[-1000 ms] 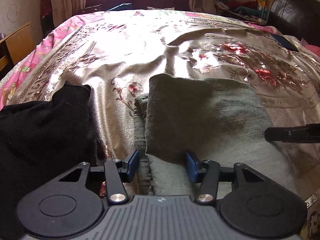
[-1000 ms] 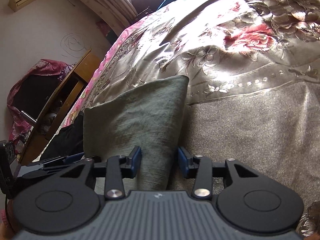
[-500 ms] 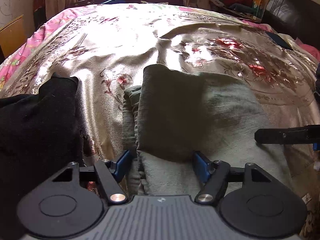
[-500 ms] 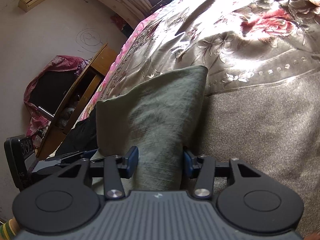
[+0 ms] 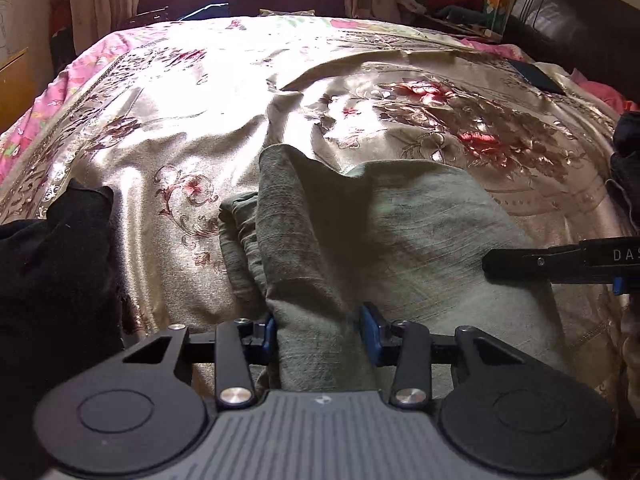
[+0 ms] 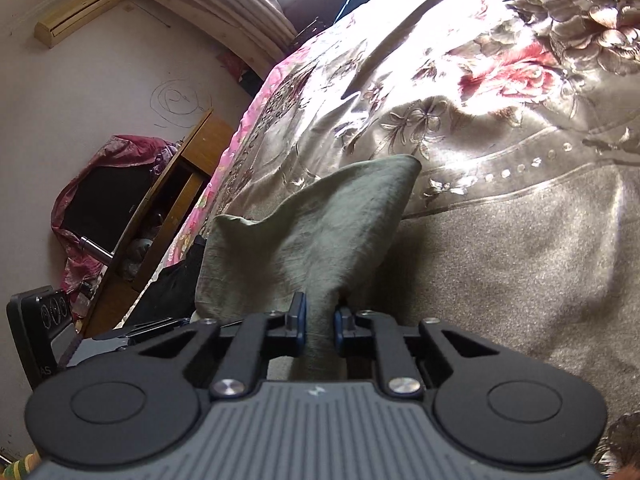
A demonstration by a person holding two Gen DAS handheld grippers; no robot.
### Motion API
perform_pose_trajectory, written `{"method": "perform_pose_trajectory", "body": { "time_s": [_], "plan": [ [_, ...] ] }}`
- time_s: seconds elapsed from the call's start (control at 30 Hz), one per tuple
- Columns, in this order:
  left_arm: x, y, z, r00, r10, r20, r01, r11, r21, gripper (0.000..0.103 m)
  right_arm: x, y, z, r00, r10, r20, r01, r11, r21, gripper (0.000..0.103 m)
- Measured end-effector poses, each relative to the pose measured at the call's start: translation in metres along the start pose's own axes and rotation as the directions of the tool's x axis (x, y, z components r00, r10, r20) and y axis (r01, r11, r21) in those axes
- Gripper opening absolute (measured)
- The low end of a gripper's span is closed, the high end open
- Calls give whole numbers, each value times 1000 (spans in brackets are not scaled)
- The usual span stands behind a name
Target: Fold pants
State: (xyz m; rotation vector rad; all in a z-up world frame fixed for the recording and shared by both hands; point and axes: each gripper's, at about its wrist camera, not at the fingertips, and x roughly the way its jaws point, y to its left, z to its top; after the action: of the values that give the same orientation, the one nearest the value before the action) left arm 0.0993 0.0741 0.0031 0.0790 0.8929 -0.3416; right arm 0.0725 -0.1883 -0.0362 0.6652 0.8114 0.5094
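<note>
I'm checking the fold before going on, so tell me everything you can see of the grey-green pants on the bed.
The grey-green pants look like a soft, slubby woven cloth, already folded into layers, with stacked edges showing at their left side. They lie on the shiny floral bedspread, beside a black garment. The near edge is bunched up off the bed: the left gripper is closing with a thick fold between its pads, and the right gripper is closing, pinching a narrow gather. The far corners rise, rumpled.

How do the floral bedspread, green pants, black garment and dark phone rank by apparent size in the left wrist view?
1. Floral bedspread
2. Green pants
3. Black garment, partly cut off and nearer the camera, so its rank against the pants is unsure
4. Dark phone, farthest away
</note>
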Motion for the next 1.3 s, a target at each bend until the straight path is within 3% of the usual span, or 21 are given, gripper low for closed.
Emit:
{"method": "perform_pose_trajectory", "body": {
  "time_s": [0.17, 0.33, 0.47, 0.57, 0.63, 0.8, 0.93, 1.03, 1.23, 1.27, 1.3],
  "plan": [
    [7, 0, 1, 1000, 27, -12, -27, 999, 30, 53, 1, 1, 0, 1000, -23, 11, 24, 1000, -2, 15],
    [-7, 17, -1, 999, 45, 11, -46, 999, 17, 42, 12, 7, -1, 999, -40, -7, 40, 999, -23, 26],
    [-4, 24, -7, 998, 63, 23, -63, 998, 15, 42, 9, 20, -3, 997, -76, 13, 76, 994, -77, 29],
    [-2, 38, -11, 999, 23, 26, -22, 999, -44, 49, 7, 37, -10, 986, -157, 51, 164, 969, -182, 41],
    [-6, 49, -13, 999, -1, 37, 4, 995, -97, 54, 11, 41, -13, 985, -168, 30, 171, 963, -207, 41],
    [-23, 62, -16, 996, 37, 77, -28, 993, -115, 62, 15, 34, -13, 986, -169, -1, 168, 980, -104, 43],
    [-13, 72, -18, 998, -33, 55, 41, 990, -135, 65, 19, 25, -13, 986, -169, -13, 168, 985, -47, 45],
    [-2, 71, -18, 996, -71, 47, 76, 990, -121, 78, 21, 22, -12, 991, -134, -20, 133, 991, -22, 51],
    [1, 80, -18, 992, -119, 42, 124, 982, -144, 80, 39, 23, -9, 997, -74, -34, 74, 997, -6, 59],
    [3, 77, -18, 993, -110, 36, 114, 984, -138, 79, 42, 24, -8, 997, -72, -33, 72, 997, -6, 58],
    [3, 73, -17, 995, -93, 33, 97, 987, -130, 78, 44, 28, -7, 996, -81, -28, 80, 997, -18, 44]
  ]
}}
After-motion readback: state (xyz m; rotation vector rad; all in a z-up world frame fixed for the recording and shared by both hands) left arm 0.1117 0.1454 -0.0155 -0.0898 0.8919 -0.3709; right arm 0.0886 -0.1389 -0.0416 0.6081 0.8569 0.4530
